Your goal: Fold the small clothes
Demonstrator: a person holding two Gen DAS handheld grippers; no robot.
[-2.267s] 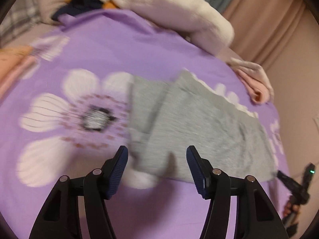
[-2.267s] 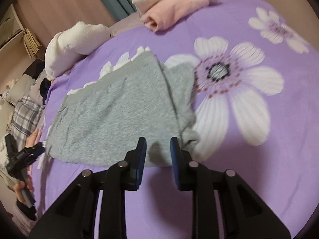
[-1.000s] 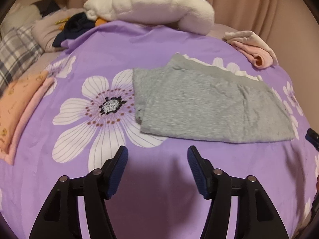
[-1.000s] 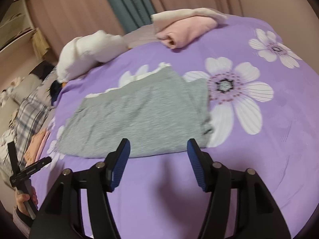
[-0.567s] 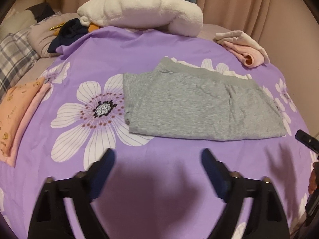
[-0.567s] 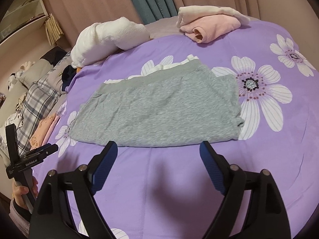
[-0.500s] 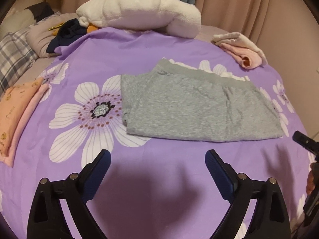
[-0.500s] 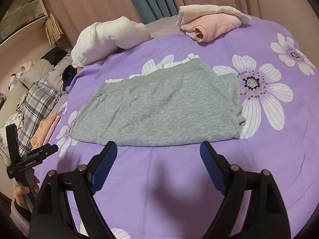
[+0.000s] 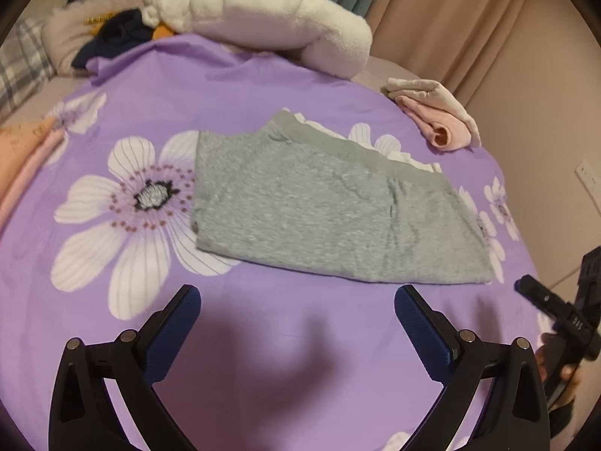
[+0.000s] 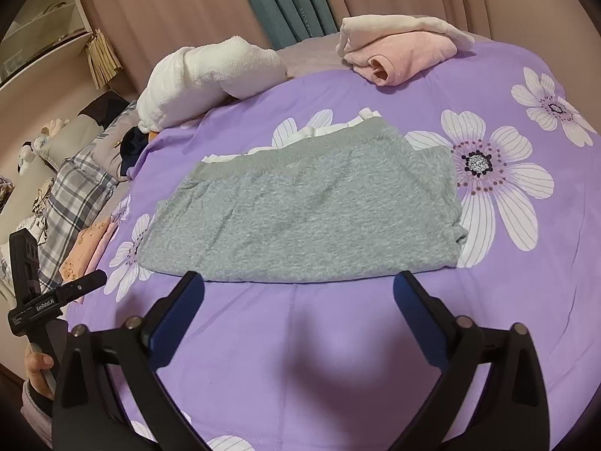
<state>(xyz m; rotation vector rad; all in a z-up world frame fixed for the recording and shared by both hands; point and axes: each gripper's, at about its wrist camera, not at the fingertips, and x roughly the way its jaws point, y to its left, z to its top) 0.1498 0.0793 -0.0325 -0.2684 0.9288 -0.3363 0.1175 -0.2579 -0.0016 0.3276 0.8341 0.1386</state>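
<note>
A grey garment [image 9: 330,210] lies folded flat on the purple flowered bedspread [image 9: 263,338], with a white edge showing at its far side. It also shows in the right wrist view [image 10: 308,210]. My left gripper [image 9: 296,319] is open and empty, held back from the garment's near edge. My right gripper [image 10: 296,300] is open and empty, its fingertips just short of the garment's near edge. The left gripper's handle shows at the far left of the right wrist view [image 10: 33,300]; the right gripper's handle shows at the right of the left wrist view [image 9: 563,319].
A folded pink and cream garment [image 10: 398,52] lies at the bed's far edge. A white plush pillow [image 10: 210,75] sits behind the grey garment. Folded peach cloth [image 9: 22,158] and plaid bedding [image 10: 71,195] lie to the left. Curtains [image 10: 293,0] hang behind.
Both grippers let go of the grey garment, drew back from it and opened wide. The garment now lies folded flat.
</note>
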